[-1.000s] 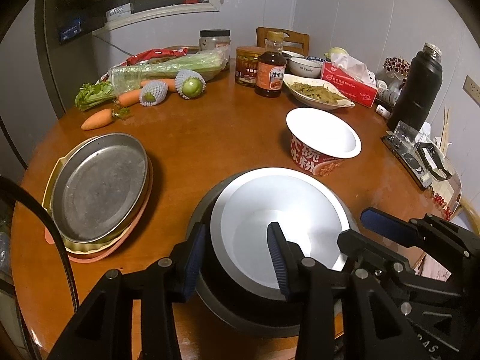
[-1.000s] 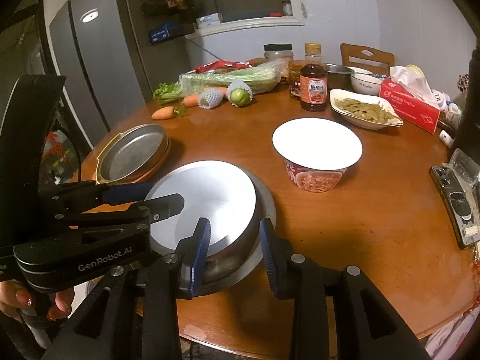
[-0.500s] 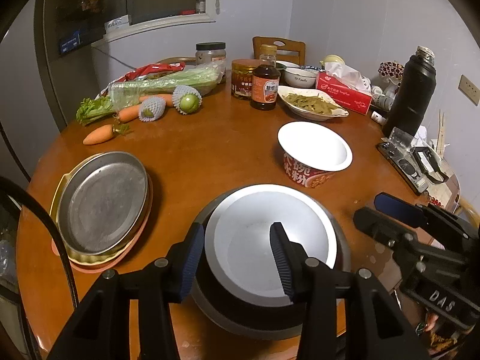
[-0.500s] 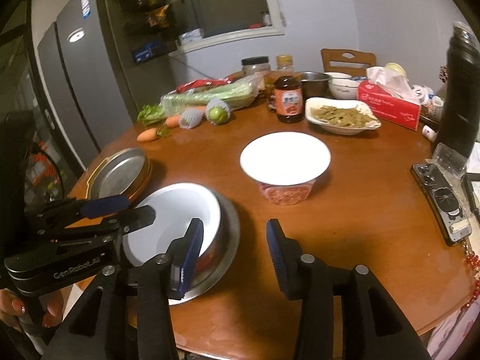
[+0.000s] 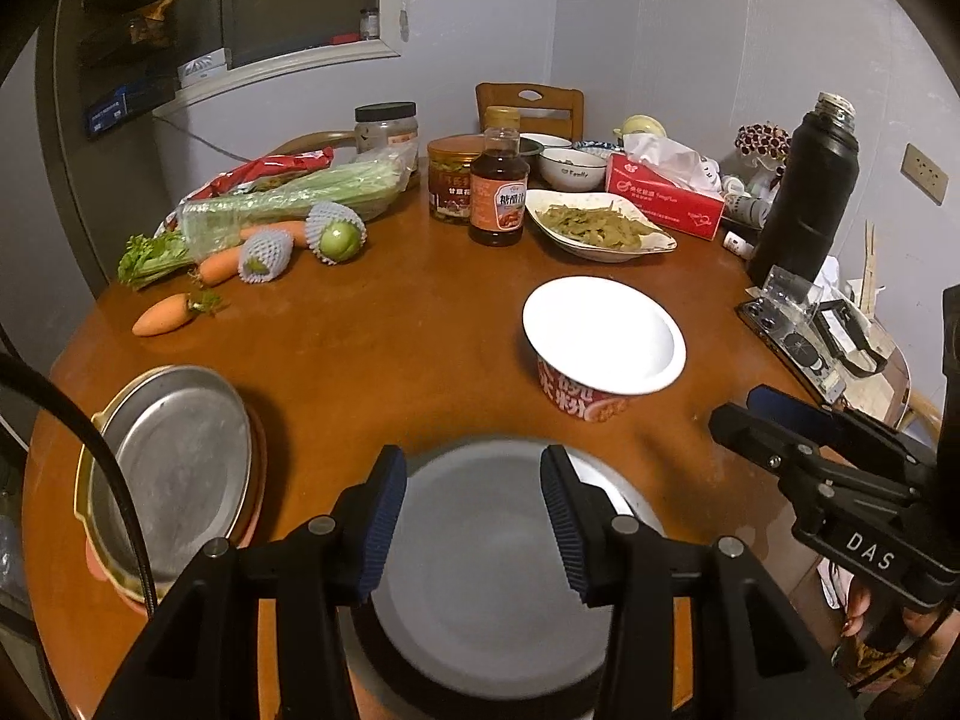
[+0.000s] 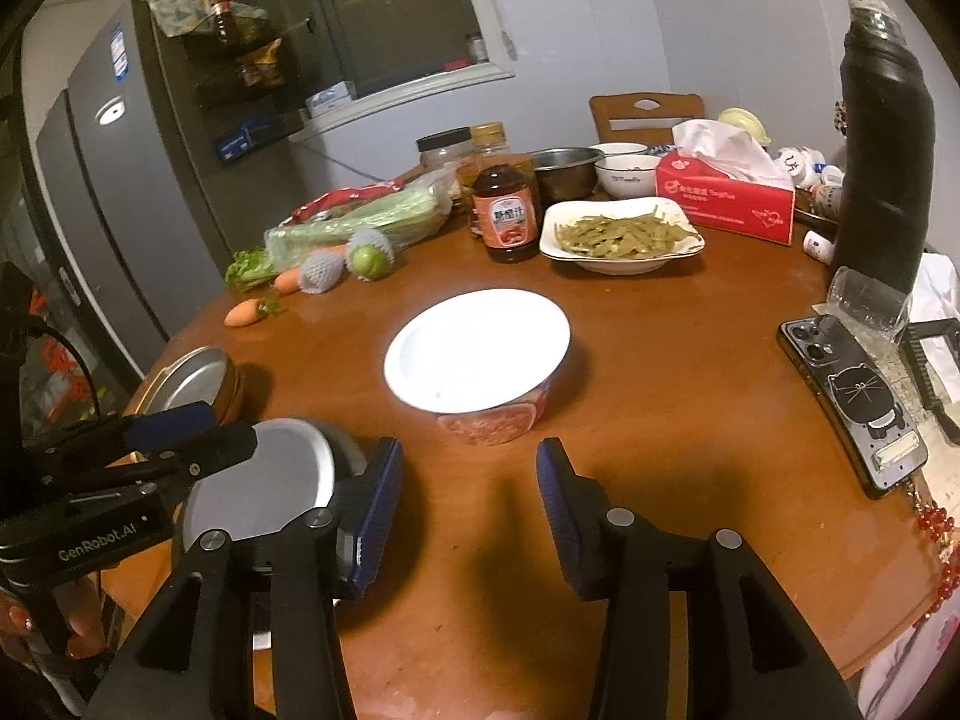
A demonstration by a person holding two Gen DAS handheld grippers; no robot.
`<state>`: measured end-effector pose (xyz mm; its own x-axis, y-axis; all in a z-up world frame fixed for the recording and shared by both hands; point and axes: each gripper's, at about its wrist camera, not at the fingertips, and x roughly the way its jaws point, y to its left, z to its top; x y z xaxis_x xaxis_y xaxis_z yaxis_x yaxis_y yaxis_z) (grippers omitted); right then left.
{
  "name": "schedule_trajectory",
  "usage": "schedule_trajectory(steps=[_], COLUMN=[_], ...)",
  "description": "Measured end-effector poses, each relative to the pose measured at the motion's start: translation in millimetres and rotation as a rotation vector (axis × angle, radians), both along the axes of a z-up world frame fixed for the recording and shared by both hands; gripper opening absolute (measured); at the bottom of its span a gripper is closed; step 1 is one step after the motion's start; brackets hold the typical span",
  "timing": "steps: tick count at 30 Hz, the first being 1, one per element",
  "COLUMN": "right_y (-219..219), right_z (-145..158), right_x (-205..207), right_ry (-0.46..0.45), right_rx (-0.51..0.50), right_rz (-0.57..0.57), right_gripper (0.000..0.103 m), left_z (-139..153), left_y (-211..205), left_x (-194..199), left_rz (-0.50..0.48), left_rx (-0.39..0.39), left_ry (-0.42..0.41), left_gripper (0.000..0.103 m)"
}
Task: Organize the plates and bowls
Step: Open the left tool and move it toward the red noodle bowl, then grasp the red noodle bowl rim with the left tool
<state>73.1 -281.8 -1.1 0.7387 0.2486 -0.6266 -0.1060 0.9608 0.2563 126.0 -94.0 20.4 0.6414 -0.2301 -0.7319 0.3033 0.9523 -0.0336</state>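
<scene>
Both tools empty: left tool (image 5: 468, 519) and right tool (image 6: 468, 513) jaws apart, right's just widened. Red-print bowl (image 6: 480, 354) at 12 o'clock, prob next. Thin rim, likely light; off-centre pinch could tip it.

Table (image 5: 390, 336): brown wood. Paper bowl (image 5: 603, 324): white inside, red printed wall. Plate (image 5: 180, 462): grey metal. Tissue box (image 6: 726, 204): red. Flask (image 5: 804, 204): black.
</scene>
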Motion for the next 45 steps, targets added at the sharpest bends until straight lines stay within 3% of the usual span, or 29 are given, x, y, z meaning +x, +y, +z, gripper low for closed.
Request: schedule_trajectory(steps=[13,27,40,45], right_y=[-16.3,-21.5,-19.3,-16.5], right_z=[7.8,-7.8,-25.1,-28.1], right_x=[35.0,78.2,92.5,91.9], right_ry=[-0.003,0.077,0.127,0.122], right_rx=[-0.005,0.004,0.01,-0.008], right_rz=[-0.051,-0.027,0.001,0.008], right_gripper=[0.048,0.048,0.048,0.042], left_z=[4.9,-9.2,-30.6,-36.5], left_y=[-23.2,-51.2,-65.6,-66.8], left_x=[48.4,95.2,112.7,114.1], left_rz=[-0.043,-0.065,-0.072,-0.08], left_rx=[0.006,-0.007,0.001,-0.012], left_ry=[0.028,0.113,0.18,0.203], left_gripper=[0.047,0.047,0.047,0.047])
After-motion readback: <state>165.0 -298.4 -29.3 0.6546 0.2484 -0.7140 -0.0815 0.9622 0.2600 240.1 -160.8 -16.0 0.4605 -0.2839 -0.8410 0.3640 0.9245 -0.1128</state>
